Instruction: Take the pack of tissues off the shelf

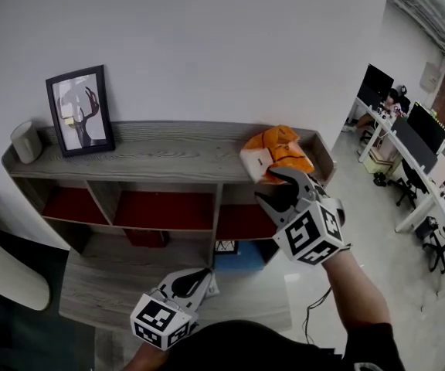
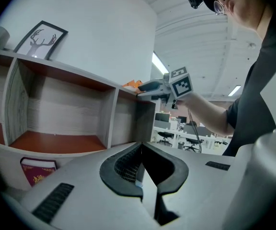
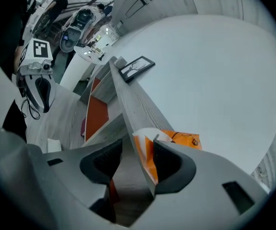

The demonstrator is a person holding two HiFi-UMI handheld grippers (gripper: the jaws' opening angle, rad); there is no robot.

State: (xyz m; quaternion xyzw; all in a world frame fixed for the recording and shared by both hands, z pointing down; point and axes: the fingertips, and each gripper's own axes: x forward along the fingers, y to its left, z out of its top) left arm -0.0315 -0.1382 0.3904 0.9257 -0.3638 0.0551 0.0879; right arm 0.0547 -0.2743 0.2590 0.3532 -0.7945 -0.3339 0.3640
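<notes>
My right tool [image 1: 267, 188], jaws wide and gripping nothing, is the nearer one, with the pack of tissues [image 1: 278, 153] just at its 12 o'clock on the shelf [image 1: 168, 151] top's right end, while my left tool [image 1: 201, 275] hangs closed and empty.

Matt grey wood-grain shelf [image 1: 168, 149] holding a shiny, crinkled plastic-wrapped pack of tissues [image 1: 278, 153].
The shelf's inner panels [image 1: 164, 209] look smooth and red; the picture frame [image 1: 79, 112] is smooth black. The left gripper [image 1: 197, 279] and right gripper [image 1: 273, 185] are matt grey plastic with ribbed black pads [image 2: 126, 166].
</notes>
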